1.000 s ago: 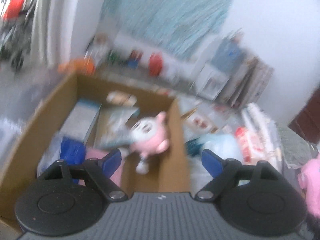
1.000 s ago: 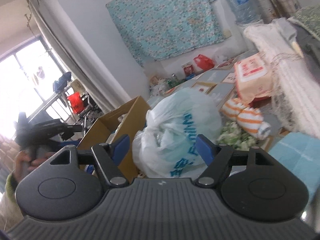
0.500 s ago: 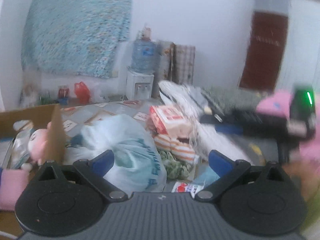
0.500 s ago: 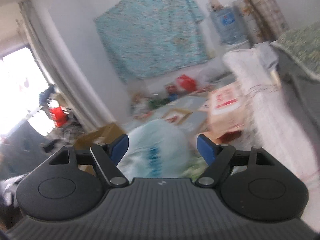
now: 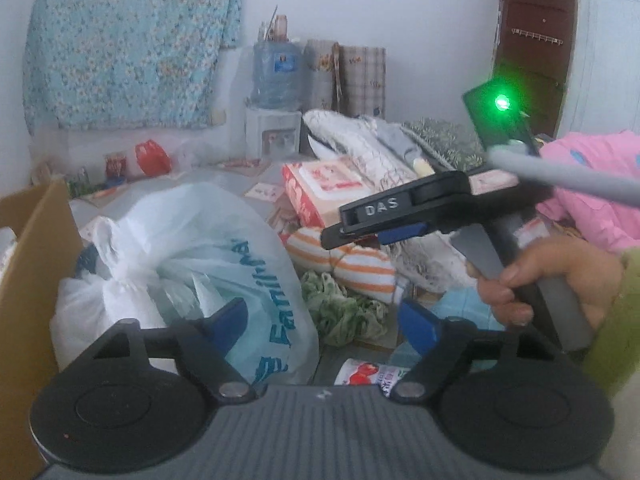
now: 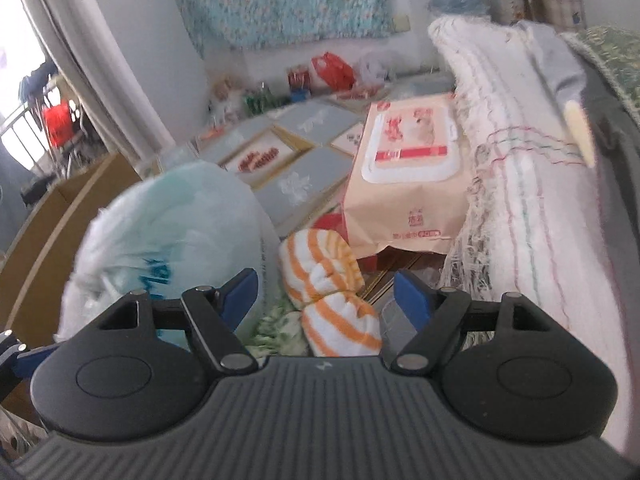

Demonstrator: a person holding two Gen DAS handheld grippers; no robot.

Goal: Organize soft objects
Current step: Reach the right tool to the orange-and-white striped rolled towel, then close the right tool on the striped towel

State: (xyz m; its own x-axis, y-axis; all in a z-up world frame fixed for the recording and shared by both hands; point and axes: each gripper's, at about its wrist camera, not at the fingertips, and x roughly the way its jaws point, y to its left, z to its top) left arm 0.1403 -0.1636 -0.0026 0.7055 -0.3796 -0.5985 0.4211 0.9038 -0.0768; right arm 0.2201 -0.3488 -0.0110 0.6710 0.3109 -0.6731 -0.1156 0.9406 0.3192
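The room is small and crowded. On the far white wall hangs a big blue floral cloth, and to its right stands a water dispenser with a blue bottle on top; a dark brown door is at the far right. At the left side of the right wrist view there is a bright window with a white curtain.

The floor is covered with grey tiles that have small flower and red patterns, but most of it is hidden under things. A folded white blanket with fringes lies at the right, and a cardboard box stands open at the left. Just beside the box sits a full white plastic bag with blue letters. A pack of wet wipes leans between the bag and the blanket.

The soft things are in the middle — an orange striped cloth bundle lies on the floor in front of the wipes, touching a green patterned rag.

The left gripper is closing, with nothing between its blue pads. The right gripper is also closing, its pads apart on either side of the striped bundle without pressing it — a hand holds its handle.
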